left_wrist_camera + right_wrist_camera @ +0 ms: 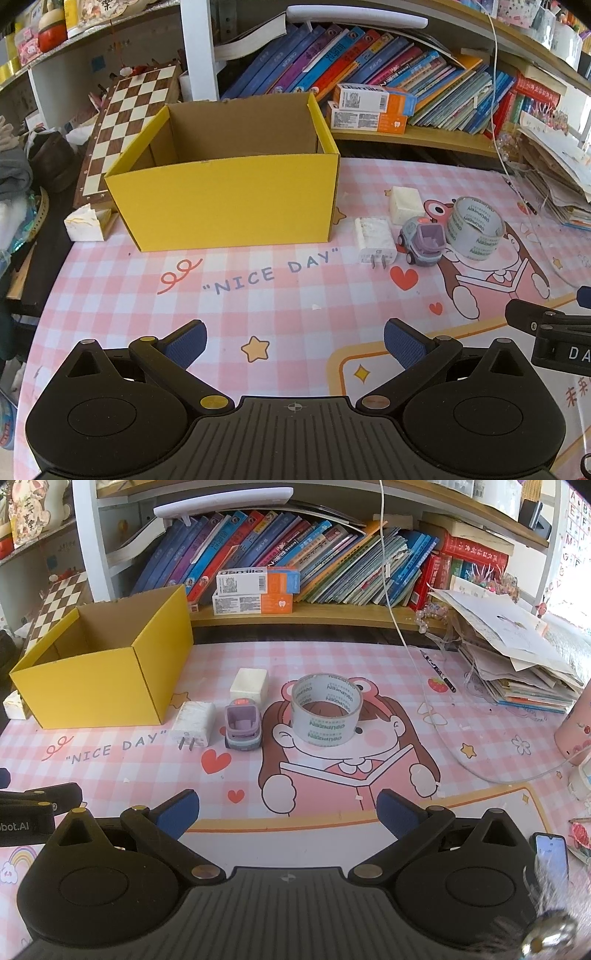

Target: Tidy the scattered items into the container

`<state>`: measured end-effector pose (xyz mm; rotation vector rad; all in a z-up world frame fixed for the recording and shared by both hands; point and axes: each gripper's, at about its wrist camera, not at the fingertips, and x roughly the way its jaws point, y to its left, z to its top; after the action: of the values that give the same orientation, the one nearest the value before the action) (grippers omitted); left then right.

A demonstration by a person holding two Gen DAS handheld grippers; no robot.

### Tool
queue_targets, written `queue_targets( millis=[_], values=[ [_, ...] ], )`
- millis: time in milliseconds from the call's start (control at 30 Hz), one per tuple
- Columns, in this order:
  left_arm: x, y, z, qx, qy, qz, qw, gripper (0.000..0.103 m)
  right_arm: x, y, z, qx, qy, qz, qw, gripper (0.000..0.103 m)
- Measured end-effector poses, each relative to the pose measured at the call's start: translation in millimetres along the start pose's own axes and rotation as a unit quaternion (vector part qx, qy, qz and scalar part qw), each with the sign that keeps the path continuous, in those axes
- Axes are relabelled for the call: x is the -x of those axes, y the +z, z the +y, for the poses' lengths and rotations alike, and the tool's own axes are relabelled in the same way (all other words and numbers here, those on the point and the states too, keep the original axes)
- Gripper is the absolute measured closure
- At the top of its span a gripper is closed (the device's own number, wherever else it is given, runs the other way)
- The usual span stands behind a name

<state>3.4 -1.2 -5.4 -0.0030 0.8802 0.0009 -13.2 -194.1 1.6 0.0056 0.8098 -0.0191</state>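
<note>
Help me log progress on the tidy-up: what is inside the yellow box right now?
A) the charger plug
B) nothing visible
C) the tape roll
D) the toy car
B: the yellow box shows only bare cardboard inside, though its floor is partly hidden.
</note>
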Motion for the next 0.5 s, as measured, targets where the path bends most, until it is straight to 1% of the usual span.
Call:
queue_targets(
  millis=[500],
  values=[
    [-1.4, 0.3, -0.3, -0.001, 0.000, 0.001, 1.0000, 0.000, -1.5, 1.4, -0.3, -0.001, 0.001, 0.005, 1.000, 0.000]
  ],
)
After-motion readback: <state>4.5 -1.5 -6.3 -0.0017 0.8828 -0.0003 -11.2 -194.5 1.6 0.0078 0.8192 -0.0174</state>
